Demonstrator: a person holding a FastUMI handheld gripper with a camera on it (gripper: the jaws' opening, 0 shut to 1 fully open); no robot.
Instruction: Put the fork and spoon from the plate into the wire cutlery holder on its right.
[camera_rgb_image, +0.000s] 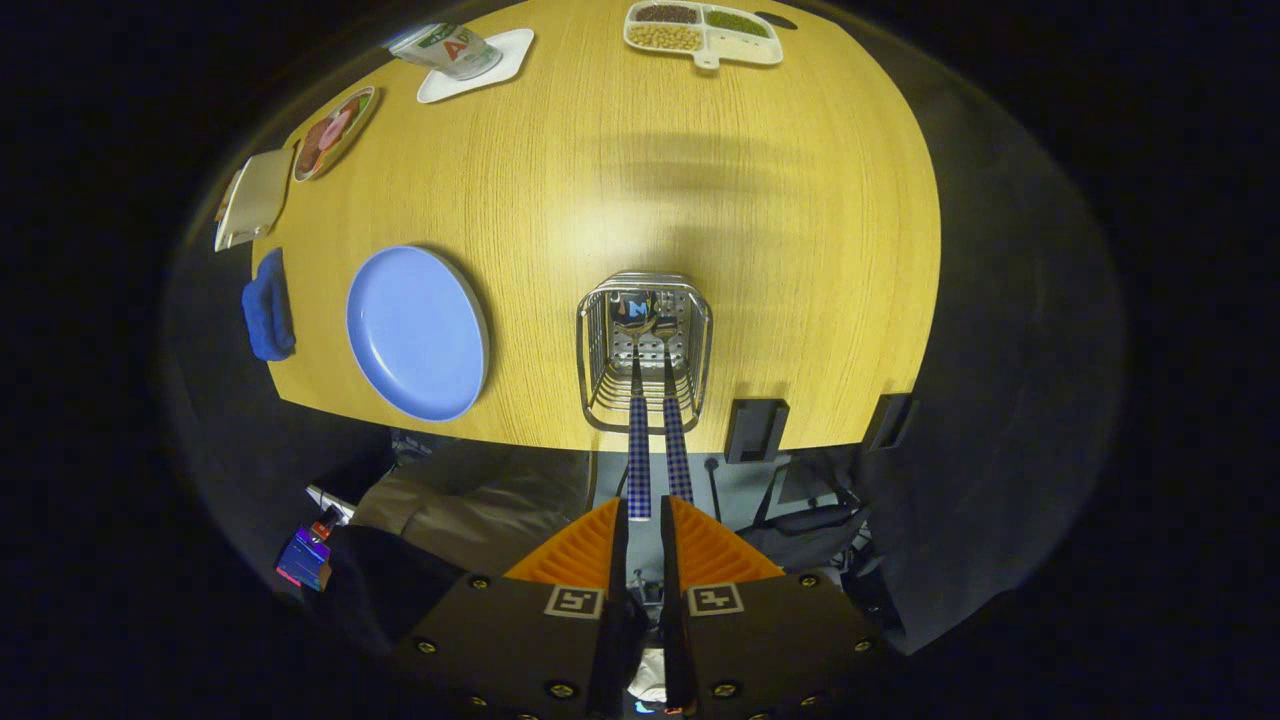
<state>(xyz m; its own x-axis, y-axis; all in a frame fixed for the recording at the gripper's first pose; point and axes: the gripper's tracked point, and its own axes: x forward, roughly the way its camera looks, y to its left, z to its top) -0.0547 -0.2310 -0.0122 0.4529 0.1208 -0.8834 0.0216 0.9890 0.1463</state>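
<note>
Tool (640, 515) near-closed, checked handles (639, 455), wire holder (645, 350)

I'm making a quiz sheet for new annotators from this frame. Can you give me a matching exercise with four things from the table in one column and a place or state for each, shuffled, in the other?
Things:
1. blue plate
2. fork and spoon
3. divided tray
4. blue cloth

Places or states:
A. at the far edge of the table, holding beans and grains
B. standing in the wire cutlery holder, checked handles sticking up toward the gripper
C. bare, left of the holder
D. at the table edge, left of the plate

Pairs: 1-C, 2-B, 3-A, 4-D
</note>
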